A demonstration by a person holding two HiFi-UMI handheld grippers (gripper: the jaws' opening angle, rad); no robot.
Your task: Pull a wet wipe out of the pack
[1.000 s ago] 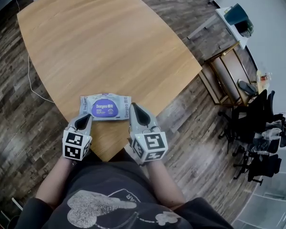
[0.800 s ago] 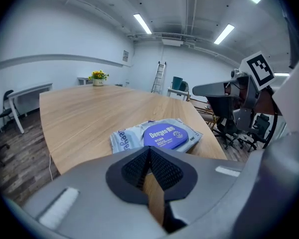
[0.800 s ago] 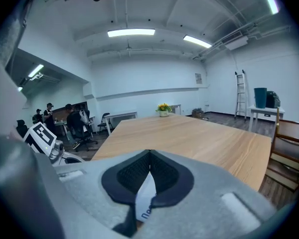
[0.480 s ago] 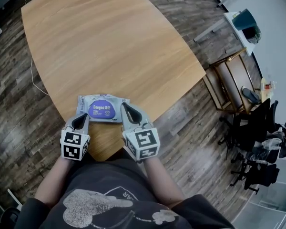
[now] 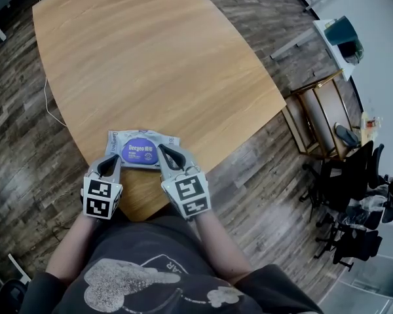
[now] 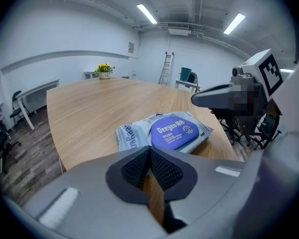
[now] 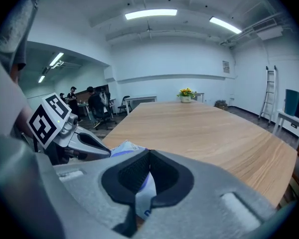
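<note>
Your left gripper and right gripper sit side by side just ahead of your torso, both angled forward and down, fingers pressed together on each. Your left forearm and right forearm reach forward, the right tip slightly ahead.

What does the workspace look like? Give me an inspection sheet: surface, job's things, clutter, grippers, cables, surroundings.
surface: wooden table, bare over most of its top.
job's things: pack lies flat near the table's near edge, blue label up; no wipe seen pulled out.
clutter: flowers at the table's far end; nothing else seen.
grippers: left gripper has its jaws together and empty, at the pack's near left corner; right gripper has its jaws together, tip over the pack's right part, contact not clear.
cables: white cable on the floor left of the table.
surroundings: chairs, a wooden rack, a ladder.
</note>
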